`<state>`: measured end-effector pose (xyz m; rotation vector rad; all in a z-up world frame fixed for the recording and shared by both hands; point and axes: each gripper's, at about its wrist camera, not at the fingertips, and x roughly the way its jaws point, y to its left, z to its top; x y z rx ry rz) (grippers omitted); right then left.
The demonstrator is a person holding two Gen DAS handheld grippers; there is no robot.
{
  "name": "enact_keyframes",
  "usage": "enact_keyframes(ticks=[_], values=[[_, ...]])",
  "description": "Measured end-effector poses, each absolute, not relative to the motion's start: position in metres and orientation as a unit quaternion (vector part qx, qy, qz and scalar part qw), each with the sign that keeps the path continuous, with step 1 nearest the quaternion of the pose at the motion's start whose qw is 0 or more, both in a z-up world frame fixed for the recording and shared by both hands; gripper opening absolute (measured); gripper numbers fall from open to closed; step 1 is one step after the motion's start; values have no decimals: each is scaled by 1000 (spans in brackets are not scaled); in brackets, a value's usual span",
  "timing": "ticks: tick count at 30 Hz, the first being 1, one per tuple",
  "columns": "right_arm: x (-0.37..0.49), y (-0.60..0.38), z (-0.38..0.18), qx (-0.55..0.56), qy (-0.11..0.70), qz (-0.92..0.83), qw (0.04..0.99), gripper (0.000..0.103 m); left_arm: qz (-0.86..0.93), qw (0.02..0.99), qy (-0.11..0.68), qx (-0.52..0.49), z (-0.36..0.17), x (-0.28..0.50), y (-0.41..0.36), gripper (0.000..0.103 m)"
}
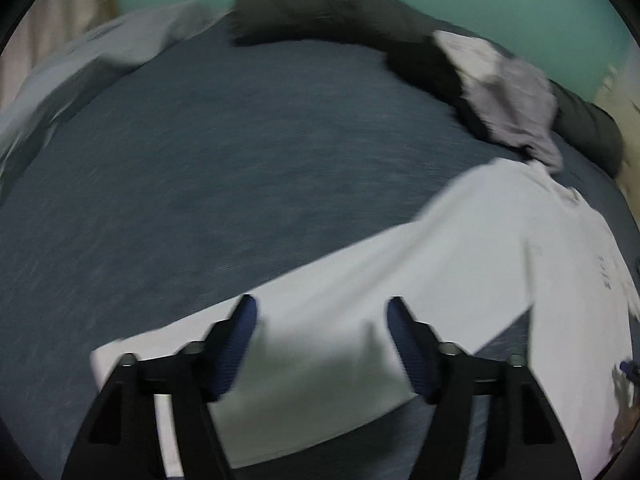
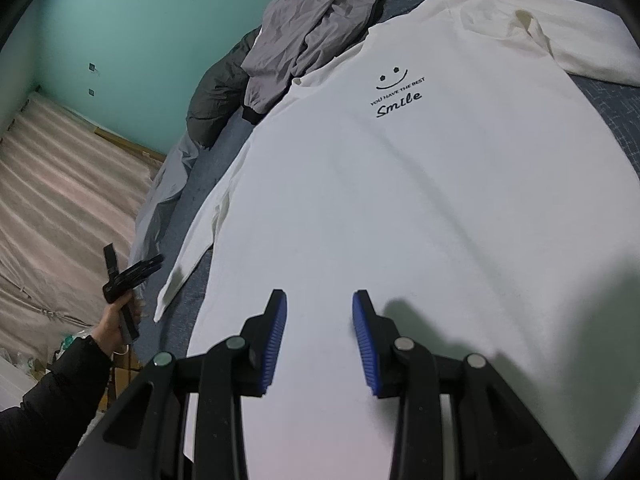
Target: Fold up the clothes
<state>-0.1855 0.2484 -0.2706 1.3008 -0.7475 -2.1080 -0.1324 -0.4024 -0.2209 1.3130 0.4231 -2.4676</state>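
Teal walls backed a bed point(image 2: 624, 128) covered in a blue-grey woven sheet, with pale floorboards beyond its left side. White long-sleeve shirt point(image 2: 400, 200) lay face up and spread flat on the bed, smiley print and "Smile" lettering showing, body smooth, no fold across it yet. One sleeve point(image 1: 360, 280) stretched out straight over the sheet; the other sleeve point(image 2: 580, 40) lay bent near the far right shoulder. Judged early stage: laid out only, sleeves and body left to fold. Fabric looked soft, matte, thickish knit. Crumpled grey jacket point(image 2: 312, 28) with a slight sheen and a dark puffy quilted item point(image 2: 216, 88) sat at the far edge. Left tool point(image 1: 322, 312) was spread wide over the sleeve, pinching nothing; view blurred. Right tool point(image 2: 319, 304) was partly spread over the hem, pads apart, gripping nothing.
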Motion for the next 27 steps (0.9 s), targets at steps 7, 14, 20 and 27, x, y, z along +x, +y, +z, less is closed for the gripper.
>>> enact_keyframes(ticks=[7,14,20,27], values=[[-184,240,-273,491,-268,-785,267,34,-847,221,183,448,-226,-70,-468,73],[-181,231,-275,496,-255,-787,264,34,-831,255,229,438,-244,-42,-501,73],[-181,230,-277,499,-250,-788,259,34,-825,249,248,442,-259,-41,-505,71],[-181,231,-279,501,-249,-789,254,34,-830,235,233,448,-258,-43,-505,6]])
